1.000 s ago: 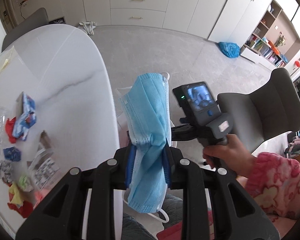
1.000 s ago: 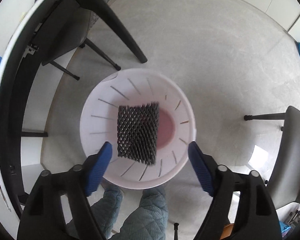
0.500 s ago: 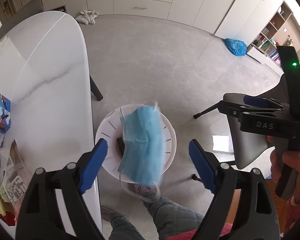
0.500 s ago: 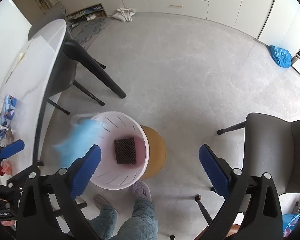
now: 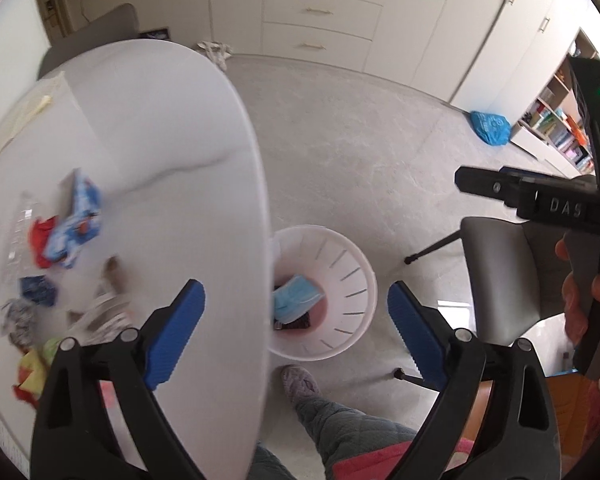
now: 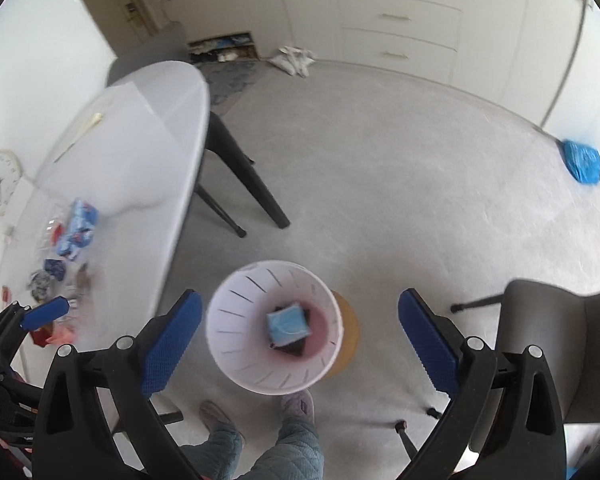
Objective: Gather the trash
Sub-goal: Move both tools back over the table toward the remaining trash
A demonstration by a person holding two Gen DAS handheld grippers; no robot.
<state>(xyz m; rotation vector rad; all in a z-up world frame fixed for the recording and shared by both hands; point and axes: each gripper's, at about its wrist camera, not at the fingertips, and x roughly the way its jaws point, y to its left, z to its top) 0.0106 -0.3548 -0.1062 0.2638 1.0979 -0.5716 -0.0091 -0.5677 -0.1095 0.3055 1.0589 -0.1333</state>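
A white slotted trash basket [image 5: 352, 280] [image 6: 236, 320] stands on the floor beside the white table [image 5: 172, 152] [image 6: 140, 148]. A blue face mask [image 5: 296, 298] [image 6: 288, 322] lies inside it on a black mesh piece [image 6: 294, 349]. My left gripper [image 5: 296, 336] is open and empty, high above the table edge and the basket. My right gripper [image 6: 300, 340] is open and empty, high above the basket. Several wrappers lie on the table: a blue-white one [image 5: 78, 224] [image 6: 78, 228], a red one [image 5: 40, 236], a dark blue one [image 5: 38, 290] and yellow-red ones [image 5: 30, 376].
A grey chair [image 5: 516, 272] [image 6: 560, 340] stands right of the basket. The person's slippered feet [image 6: 296, 404] are just below it. A brown stool [image 6: 348, 332] shows behind the basket. A blue bag [image 5: 490, 128] [image 6: 582, 160] lies on the far floor. Cabinets line the back wall.
The left gripper opened and the blue mask fell into the basket onto the black mesh. Both grippers rose and drew back; the left one swung over the table edge.
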